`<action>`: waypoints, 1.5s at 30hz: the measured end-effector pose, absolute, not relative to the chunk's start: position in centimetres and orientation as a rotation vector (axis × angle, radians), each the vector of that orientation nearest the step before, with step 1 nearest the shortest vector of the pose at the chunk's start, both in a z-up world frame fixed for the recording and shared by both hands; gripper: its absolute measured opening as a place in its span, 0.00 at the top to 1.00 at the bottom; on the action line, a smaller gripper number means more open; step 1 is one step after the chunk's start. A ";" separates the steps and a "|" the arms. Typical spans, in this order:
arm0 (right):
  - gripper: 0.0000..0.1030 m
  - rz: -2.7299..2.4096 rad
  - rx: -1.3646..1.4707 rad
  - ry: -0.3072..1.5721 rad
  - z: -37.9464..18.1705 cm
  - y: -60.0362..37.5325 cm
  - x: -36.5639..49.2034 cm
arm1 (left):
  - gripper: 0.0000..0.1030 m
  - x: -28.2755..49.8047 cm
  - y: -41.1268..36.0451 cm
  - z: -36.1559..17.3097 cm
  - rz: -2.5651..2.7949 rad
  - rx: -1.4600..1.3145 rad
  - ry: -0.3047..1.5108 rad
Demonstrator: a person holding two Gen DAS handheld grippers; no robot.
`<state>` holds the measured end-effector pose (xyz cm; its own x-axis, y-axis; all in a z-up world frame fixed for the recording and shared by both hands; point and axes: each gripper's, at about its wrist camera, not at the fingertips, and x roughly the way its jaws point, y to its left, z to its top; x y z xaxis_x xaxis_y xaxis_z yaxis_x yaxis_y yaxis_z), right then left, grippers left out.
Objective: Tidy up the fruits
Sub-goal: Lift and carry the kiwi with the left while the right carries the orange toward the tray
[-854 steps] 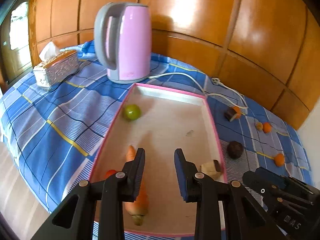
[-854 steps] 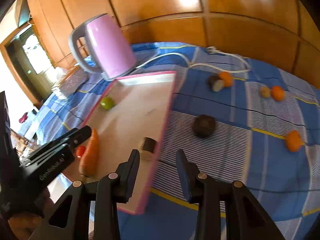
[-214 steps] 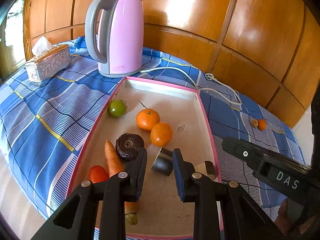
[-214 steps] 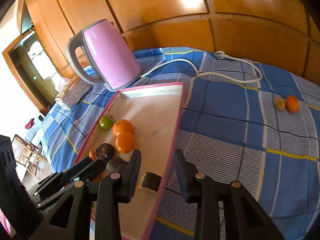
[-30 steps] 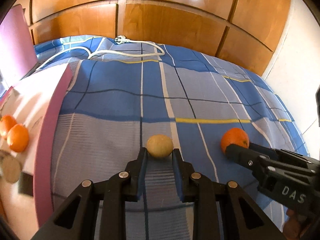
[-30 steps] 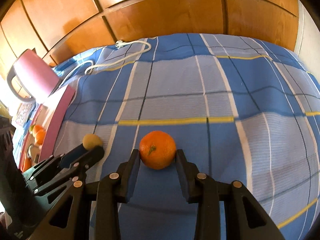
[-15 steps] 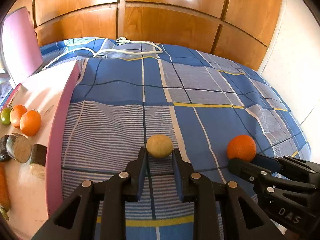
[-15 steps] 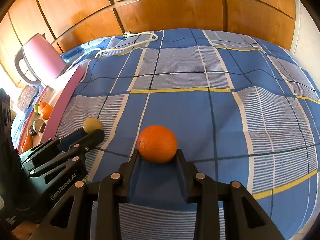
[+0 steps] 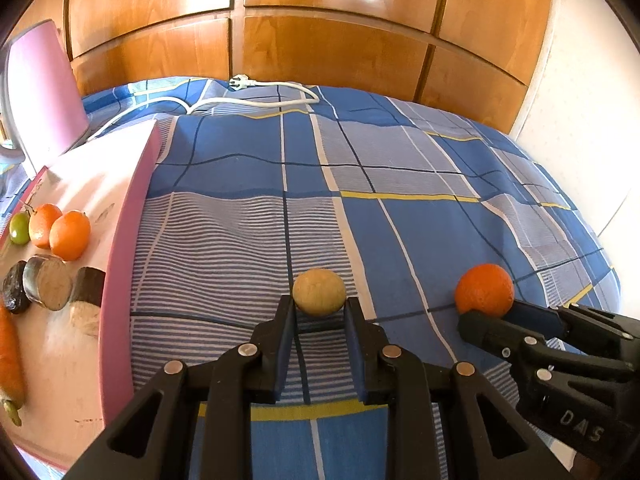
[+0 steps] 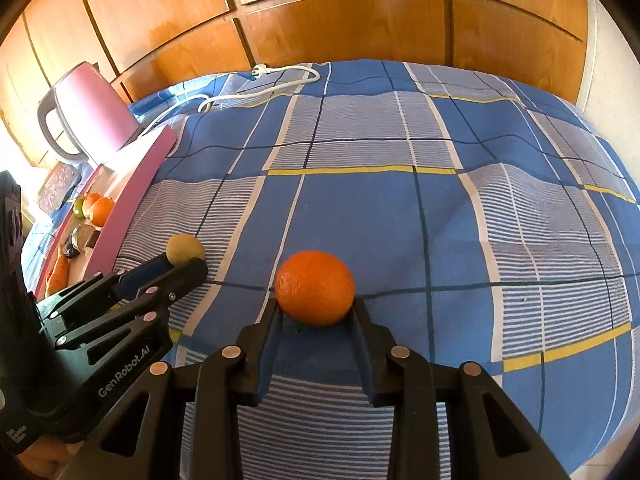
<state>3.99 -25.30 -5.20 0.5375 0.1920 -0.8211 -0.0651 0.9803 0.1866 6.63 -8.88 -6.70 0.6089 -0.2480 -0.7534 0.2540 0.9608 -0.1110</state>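
Both hands loaded, so this step is the carry to the tray. Your left gripper [image 9: 319,312] has its jaws closed down on the small tan fruit [image 9: 319,292], pinched right at the fingertips, most of the fruit poking out past them. Your right gripper [image 10: 316,312] is clamped on the orange [image 10: 315,288] the same way, tips only, jaws about as wide as the orange. Neither fruit looks to be resting on the blue checked cloth [image 10: 440,216].

The tray [image 9: 128,240], pink-rimmed, sits off to the left of both grippers, with two oranges [image 9: 60,226], a green fruit [image 9: 19,227], some dark cut pieces [image 9: 46,288] and a carrot [image 9: 10,356] already in it.

To do this well:
- Keep the squeeze steady. Tip grips on round fruit can pop out if you relax or jolt.
- Clear the pink rim with room to spare; don't clip it from the side.
- Left hand is nearer the tray, so lead with it and let the right follow, so the grippers don't cross.
- Drop the orange beside the other oranges, the tan fruit in bare floor nearby.
- Lower until the fruit touches down, then open. Round things roll if dropped.
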 end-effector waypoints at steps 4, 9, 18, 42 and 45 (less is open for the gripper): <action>0.63 0.145 0.148 0.979 -5.2 -25.4 3.9 | 0.76 6.4 -8.8 -6.7 -0.294 0.007 0.869; 0.52 0.130 0.144 0.941 -5.0 -25.5 3.8 | 0.76 6.4 -8.8 -6.8 -0.296 0.006 0.866; 0.44 0.082 0.116 0.911 -4.7 -25.6 5.5 | 0.76 6.2 -8.8 -6.9 -0.299 0.007 0.862; 0.64 0.121 0.089 0.931 -5.2 -24.4 5.2 | 0.76 5.8 -8.6 -6.3 -0.286 0.016 0.855; 0.64 0.138 0.099 0.931 -5.0 -24.2 4.9 | 0.76 5.5 -8.5 -5.8 -0.286 0.012 0.841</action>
